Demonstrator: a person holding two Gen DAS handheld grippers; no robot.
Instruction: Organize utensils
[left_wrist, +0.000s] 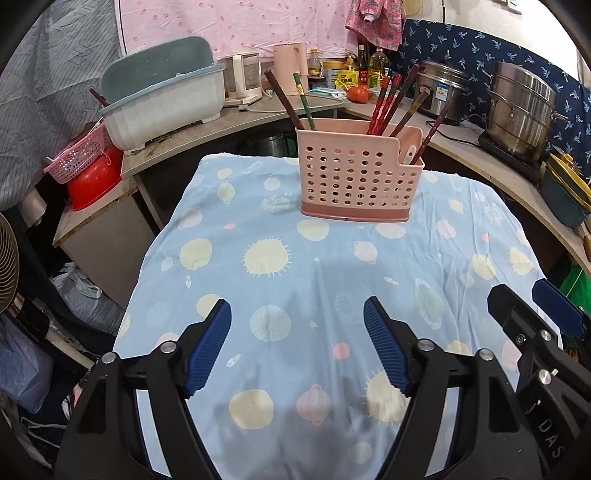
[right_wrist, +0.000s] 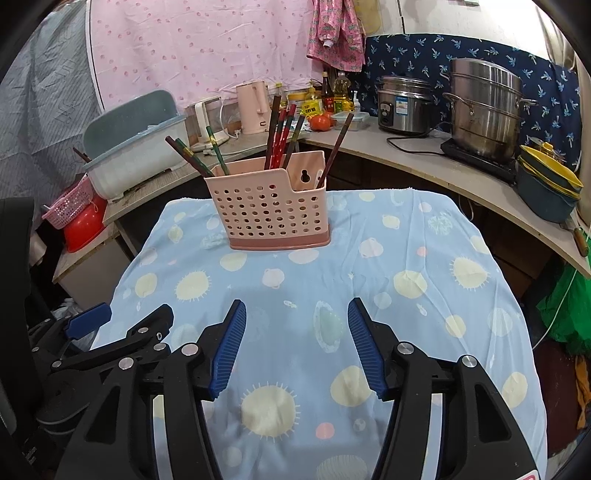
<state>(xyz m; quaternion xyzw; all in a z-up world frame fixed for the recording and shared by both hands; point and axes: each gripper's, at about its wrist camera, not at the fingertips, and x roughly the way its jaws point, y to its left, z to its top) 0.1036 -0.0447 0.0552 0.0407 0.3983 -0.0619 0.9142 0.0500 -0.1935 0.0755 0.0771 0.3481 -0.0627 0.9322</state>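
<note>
A pink perforated utensil holder stands on the far part of a table covered with a blue planet-print cloth; it also shows in the right wrist view. Several chopsticks stand in it, two at its left end and one leaning at the right end. A white utensil tip shows in its right compartment. My left gripper is open and empty above the near cloth. My right gripper is open and empty beside it.
A curved counter behind carries a grey dish tub, kettles, bottles, a tomato, a rice cooker, a steel steamer pot and stacked bowls. A red basin and a fan stand left.
</note>
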